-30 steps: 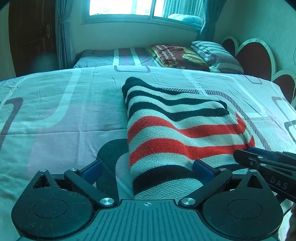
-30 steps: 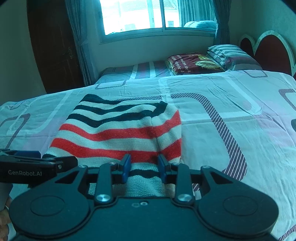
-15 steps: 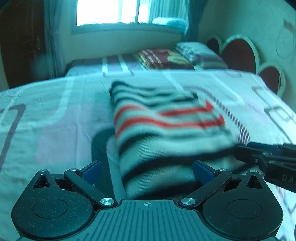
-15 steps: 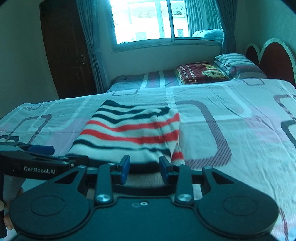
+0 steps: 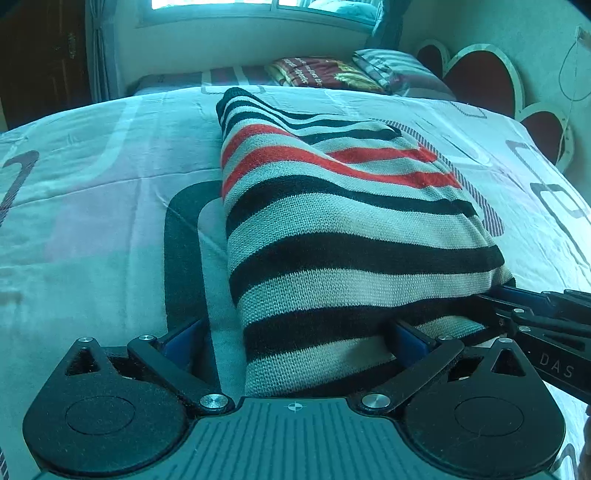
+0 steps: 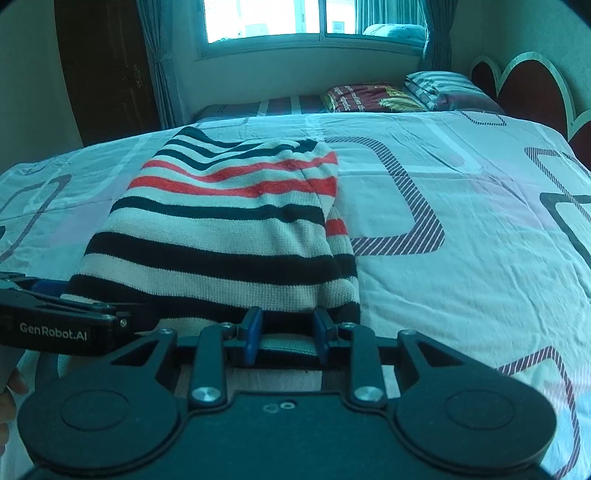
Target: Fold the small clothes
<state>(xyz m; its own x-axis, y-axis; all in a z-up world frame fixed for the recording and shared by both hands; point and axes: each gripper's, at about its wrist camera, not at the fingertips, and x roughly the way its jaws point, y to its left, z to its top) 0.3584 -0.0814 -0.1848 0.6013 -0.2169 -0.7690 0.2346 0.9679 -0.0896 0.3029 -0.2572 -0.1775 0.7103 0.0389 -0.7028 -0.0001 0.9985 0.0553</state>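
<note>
Indoors, patterned bedsheet (image 6: 461, 221) under window (image 6: 314, 18).

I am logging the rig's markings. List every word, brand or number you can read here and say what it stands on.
"GenRobot.AI": white lettering on the side of the left gripper, seen in the right wrist view.
"DAS": on the side of the right gripper, seen in the left wrist view; the word is cut off there.
Lettering on the dark red folded cloth by the pillows: too small to read.

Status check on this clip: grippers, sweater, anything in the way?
Left gripper wide open around the sweater hem. Right gripper part closed on the hem; grip unclear. Sweater near end raised off the bed. Nothing in the way.
</note>
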